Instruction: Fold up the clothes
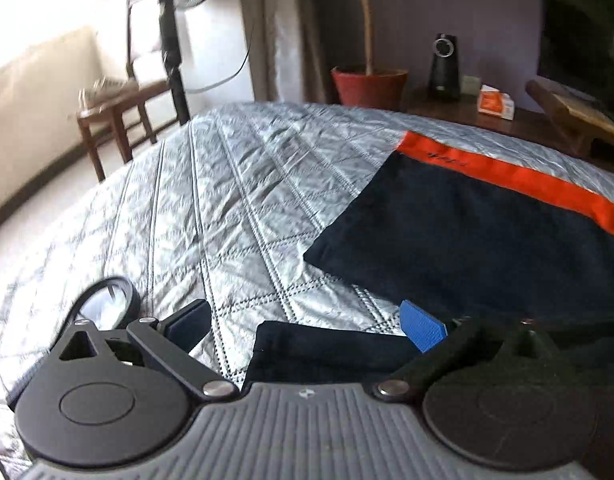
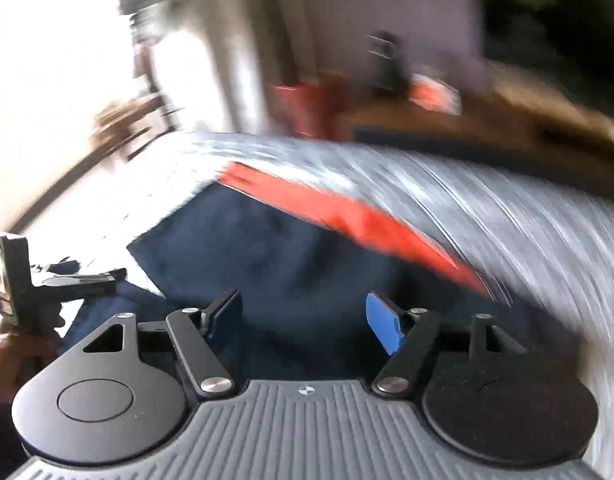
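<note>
Left wrist view: my left gripper (image 1: 307, 328) stands with its jaws apart, angled down over the bed. A narrow strip of dark navy fabric (image 1: 327, 354) lies between the fingers; the blue pad (image 1: 423, 326) is just beside it, but I cannot tell whether it touches, and nothing is pinched. Beyond that, the dark navy garment with an orange band (image 1: 467, 232) lies flat on the silver quilted bedspread (image 1: 211, 200), its near edge straight, so I judge at least one fold made. Squaring up, or a further fold, appears left to do.

In the right wrist view, heavily blurred, my right gripper (image 2: 305, 320) is also spread wide, with nothing between the pads, and hangs above the same garment (image 2: 247, 248). My left gripper (image 2: 79, 280) shows at the left edge, held in a hand (image 2: 23, 352). Both grippers point obliquely down at the cloth.
</note>
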### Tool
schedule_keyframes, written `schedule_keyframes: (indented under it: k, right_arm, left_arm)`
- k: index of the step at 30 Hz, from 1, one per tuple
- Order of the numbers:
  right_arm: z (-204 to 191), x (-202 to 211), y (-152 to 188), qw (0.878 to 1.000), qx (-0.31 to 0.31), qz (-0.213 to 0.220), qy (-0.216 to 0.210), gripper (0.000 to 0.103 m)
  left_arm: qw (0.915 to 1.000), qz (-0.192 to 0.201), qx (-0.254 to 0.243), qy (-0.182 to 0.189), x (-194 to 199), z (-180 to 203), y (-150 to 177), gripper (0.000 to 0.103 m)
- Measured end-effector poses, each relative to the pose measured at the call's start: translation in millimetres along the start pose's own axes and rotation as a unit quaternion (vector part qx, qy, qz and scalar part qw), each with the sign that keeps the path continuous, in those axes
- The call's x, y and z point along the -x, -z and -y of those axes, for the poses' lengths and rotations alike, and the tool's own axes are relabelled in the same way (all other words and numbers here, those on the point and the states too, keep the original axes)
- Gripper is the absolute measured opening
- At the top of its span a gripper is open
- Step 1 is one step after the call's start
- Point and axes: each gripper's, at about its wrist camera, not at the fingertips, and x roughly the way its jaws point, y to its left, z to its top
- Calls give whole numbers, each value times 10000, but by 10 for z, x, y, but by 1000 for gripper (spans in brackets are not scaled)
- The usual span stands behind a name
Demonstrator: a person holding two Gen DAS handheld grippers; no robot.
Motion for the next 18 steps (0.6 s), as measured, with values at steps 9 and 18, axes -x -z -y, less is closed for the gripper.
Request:
schedule_keyframes:
  k: [9, 18]
  right_arm:
    - [-386, -1739, -1140, 9921, 1135, -445, -293, 74]
    - [-274, -2750, -1125, 9926, 670, -1009, -17, 77]
  left_arm:
    - [9978, -219, 521, 348, -106, -146, -55, 100]
    - [9937, -382, 929, 503, -220, -288, -91, 100]
